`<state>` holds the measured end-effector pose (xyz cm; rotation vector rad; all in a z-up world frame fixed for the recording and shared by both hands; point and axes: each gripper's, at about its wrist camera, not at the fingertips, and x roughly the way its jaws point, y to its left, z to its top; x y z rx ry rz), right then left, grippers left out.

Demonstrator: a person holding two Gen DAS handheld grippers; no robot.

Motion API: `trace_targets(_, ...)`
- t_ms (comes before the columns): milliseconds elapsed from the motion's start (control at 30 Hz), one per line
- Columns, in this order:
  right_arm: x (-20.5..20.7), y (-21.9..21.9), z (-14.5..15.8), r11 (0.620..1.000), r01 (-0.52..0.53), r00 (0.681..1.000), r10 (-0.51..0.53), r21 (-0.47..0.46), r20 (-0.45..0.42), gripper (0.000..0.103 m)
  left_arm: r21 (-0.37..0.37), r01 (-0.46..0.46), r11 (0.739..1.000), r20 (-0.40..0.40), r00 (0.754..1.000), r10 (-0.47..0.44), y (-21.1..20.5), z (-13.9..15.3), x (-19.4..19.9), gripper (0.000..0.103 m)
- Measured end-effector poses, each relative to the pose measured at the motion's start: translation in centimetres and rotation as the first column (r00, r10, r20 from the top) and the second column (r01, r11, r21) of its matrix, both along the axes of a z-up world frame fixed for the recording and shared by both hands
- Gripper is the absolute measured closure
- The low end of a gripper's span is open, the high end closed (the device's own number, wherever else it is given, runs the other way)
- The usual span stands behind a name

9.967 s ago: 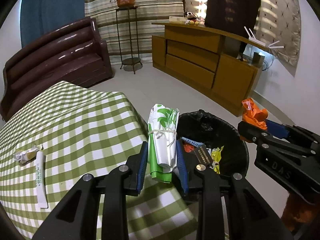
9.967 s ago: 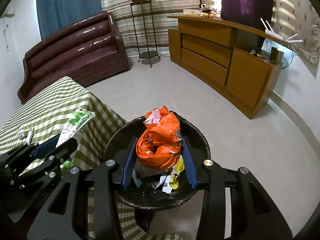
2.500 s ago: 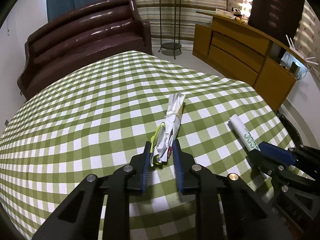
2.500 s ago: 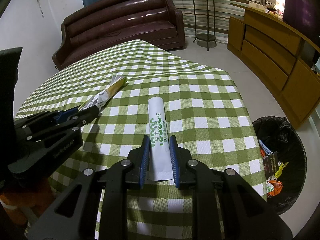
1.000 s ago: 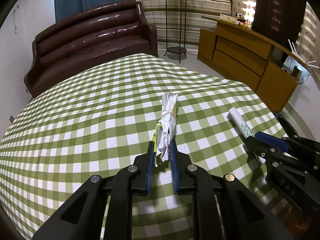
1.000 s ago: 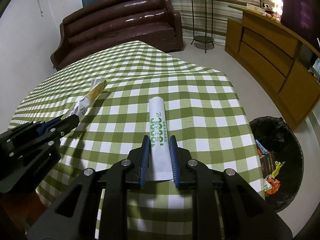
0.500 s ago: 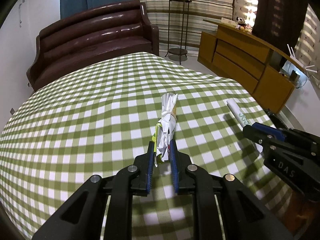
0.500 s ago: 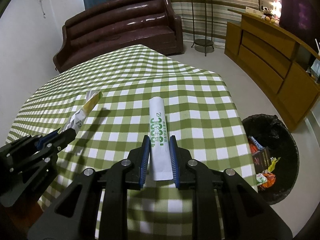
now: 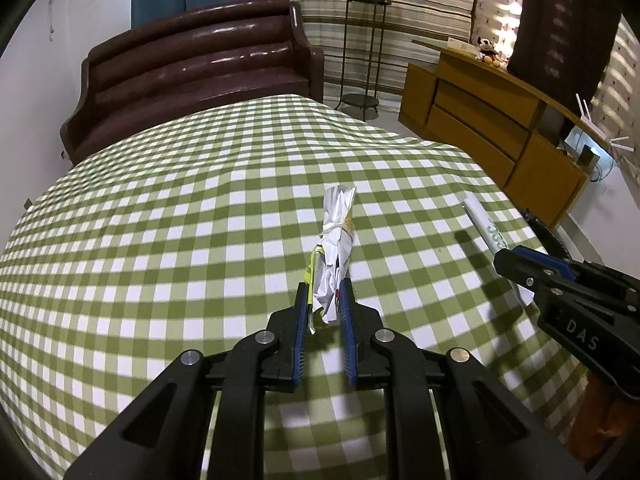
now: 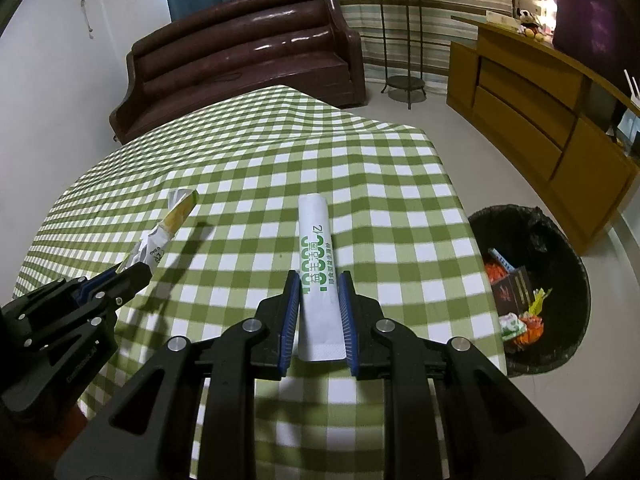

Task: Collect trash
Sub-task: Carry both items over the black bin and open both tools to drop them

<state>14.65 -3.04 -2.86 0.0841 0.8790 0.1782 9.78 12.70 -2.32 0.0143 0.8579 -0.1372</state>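
My left gripper (image 9: 325, 292) is shut on the near end of a crumpled white and yellow wrapper (image 9: 335, 236), held off the green checked tablecloth (image 9: 160, 240); its shadow falls below. In the right wrist view that gripper (image 10: 132, 270) shows at the left with the crumpled wrapper (image 10: 168, 228). My right gripper (image 10: 319, 280) is shut on a white rolled packet with green print (image 10: 316, 256), also lifted above the cloth. It appears in the left wrist view as the right gripper (image 9: 505, 261) at the right edge, with the packet (image 9: 486, 226) sticking out. The black lined trash bin (image 10: 560, 240) stands on the floor right of the table.
A dark brown sofa (image 9: 200, 72) stands beyond the table. A wooden sideboard (image 10: 540, 108) runs along the right wall, and a metal plant stand (image 10: 404, 32) is near the striped curtain. The bin holds several wrappers (image 10: 516, 296).
Both grippers have drawn back and up from the table with their pieces of trash. The table looks farther away and more of the bin shows in the right wrist view.
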Motion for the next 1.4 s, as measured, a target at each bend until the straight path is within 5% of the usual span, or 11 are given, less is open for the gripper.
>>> trace_targets(700, -3.6, -2.7, 0.0, 0.998, 0.061, 0.998, -0.062, 0.013, 0.010, 0.083, -0.001, 0.016, 1.000, 0.010, 1.000, -0.016, -2.6, 0.4, -2.1, 0.087)
trace_targets(1400, -4.3, -8.6, 2.8, 0.984, 0.176, 0.982, -0.173, -0.032, 0.080, 0.083, -0.019, 0.133, 0.991, 0.084, 0.988, -0.131, -8.7, 3.1, -1.1, 0.087)
